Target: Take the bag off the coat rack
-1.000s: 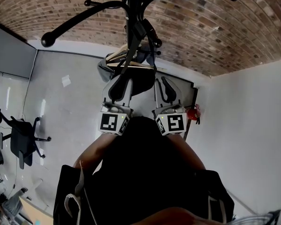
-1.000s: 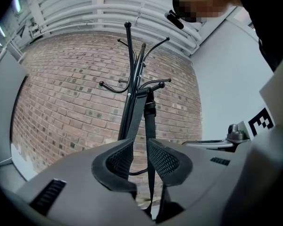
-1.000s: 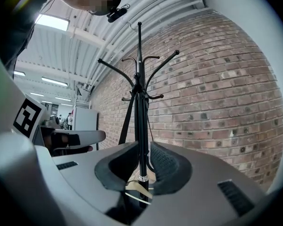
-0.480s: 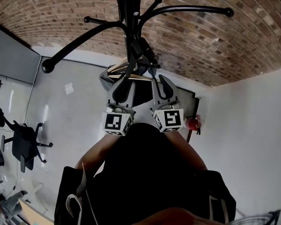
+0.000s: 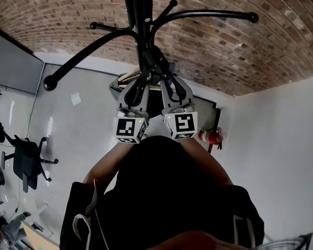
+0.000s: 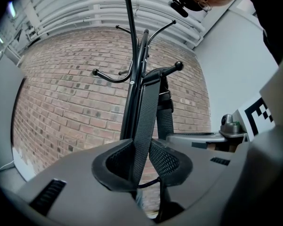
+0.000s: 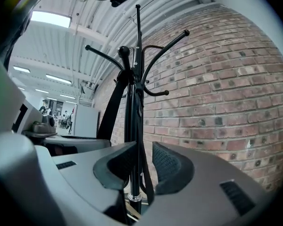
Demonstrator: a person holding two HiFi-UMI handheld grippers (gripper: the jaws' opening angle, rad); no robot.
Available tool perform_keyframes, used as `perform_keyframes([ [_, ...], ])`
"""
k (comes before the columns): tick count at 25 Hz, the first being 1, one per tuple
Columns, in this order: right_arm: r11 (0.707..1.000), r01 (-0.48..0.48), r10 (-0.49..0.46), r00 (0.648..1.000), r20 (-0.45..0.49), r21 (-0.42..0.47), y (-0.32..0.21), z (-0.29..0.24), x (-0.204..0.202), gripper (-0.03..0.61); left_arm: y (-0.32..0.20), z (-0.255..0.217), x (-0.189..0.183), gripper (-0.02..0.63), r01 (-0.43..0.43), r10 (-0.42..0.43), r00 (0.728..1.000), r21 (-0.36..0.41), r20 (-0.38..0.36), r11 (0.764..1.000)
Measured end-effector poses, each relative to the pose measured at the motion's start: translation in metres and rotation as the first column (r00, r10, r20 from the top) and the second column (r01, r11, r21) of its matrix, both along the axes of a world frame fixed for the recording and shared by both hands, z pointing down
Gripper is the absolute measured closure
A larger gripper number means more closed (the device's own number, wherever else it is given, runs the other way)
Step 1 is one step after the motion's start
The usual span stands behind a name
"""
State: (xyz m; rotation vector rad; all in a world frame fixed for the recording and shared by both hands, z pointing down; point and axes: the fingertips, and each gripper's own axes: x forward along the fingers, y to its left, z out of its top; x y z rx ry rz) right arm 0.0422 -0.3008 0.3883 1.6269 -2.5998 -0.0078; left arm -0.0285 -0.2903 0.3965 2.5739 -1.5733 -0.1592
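Webbing [image 6: 148, 107] is being pinched by the left hand-held gripper [image 6: 142, 144] and a thinner strap [image 7: 145, 178] straddled by the narrowly parted right hand-held gripper [image 7: 144, 146], for unhooking.

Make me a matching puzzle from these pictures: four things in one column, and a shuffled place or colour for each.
Things:
1. strap
2. rack
3. extinguisher
4. chair

Descriptions:
A. red
B. far left in the head view
C. between the jaws of the left gripper
D. the strap hangs from it

Pairs: 1-C, 2-D, 3-A, 4-B
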Motion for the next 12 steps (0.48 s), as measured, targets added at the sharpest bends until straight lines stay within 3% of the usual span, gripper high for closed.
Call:
perform_keyframes([
  [5, 1.0, -0.004, 0.004, 1.0, -0.004, 0.009, -0.01, -0.001, 0.0, 0.489, -0.008, -0.004, -0.004, 0.518, -0.004, 0.003, 1.0, 0.025, 0.022, 1.0],
  [12, 1.0, 0.004, -0.004, 1.0, -0.004, -0.006, -0.021, 0.009, -0.002, 0.494, -0.02, -0.011, 0.003, 0.518, -0.047, 0.047, 0.999, 0.023, -0.013, 0.999],
])
